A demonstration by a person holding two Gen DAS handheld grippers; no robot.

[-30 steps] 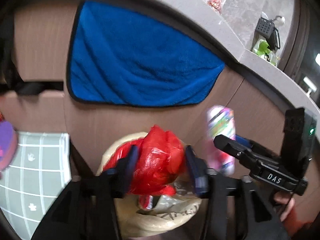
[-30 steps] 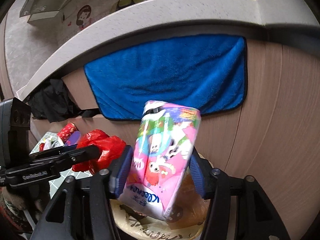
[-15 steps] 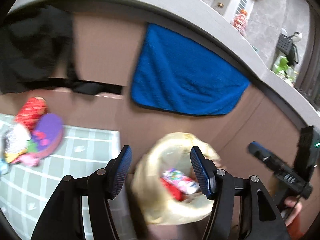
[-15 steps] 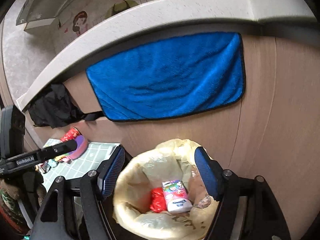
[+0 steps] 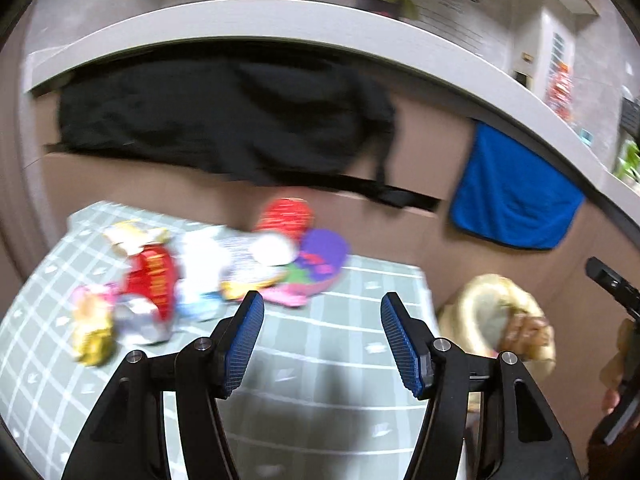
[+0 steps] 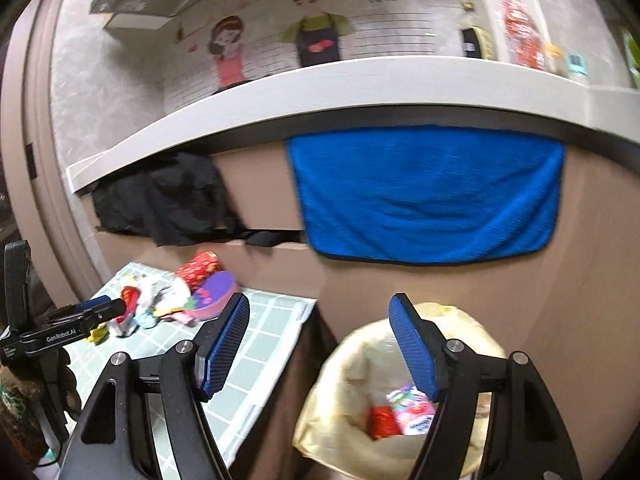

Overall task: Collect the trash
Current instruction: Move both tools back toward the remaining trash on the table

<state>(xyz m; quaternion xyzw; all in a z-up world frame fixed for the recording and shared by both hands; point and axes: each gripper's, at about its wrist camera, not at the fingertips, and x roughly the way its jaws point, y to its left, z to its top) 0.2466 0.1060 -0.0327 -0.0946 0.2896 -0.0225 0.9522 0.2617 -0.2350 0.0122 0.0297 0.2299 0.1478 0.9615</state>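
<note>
A pile of wrappers and packets (image 5: pixel 208 268) lies on the green checked table (image 5: pixel 320 360), with a purple packet (image 5: pixel 320 256) and a red packet (image 5: pixel 286 214) at its far end. My left gripper (image 5: pixel 322 344) is open and empty above the table, short of the pile. My right gripper (image 6: pixel 320 356) is open and empty above the bin lined with a yellowish bag (image 6: pixel 360 352), right of the table. A pink packet (image 6: pixel 412 412) and red wrapper (image 6: pixel 382 422) lie inside the bin. The pile also shows in the right wrist view (image 6: pixel 176 296).
A blue towel (image 6: pixel 424 192) and a black cloth (image 5: pixel 224 120) hang on the brown cabinet front under a grey counter (image 6: pixel 320 92). The bin (image 5: pixel 496 316) stands against the table's right edge.
Both grippers let go of their trash, the red wrapper and pink packet, which dropped into the bin. The left gripper has swung left over the table; the right one lifted back.
</note>
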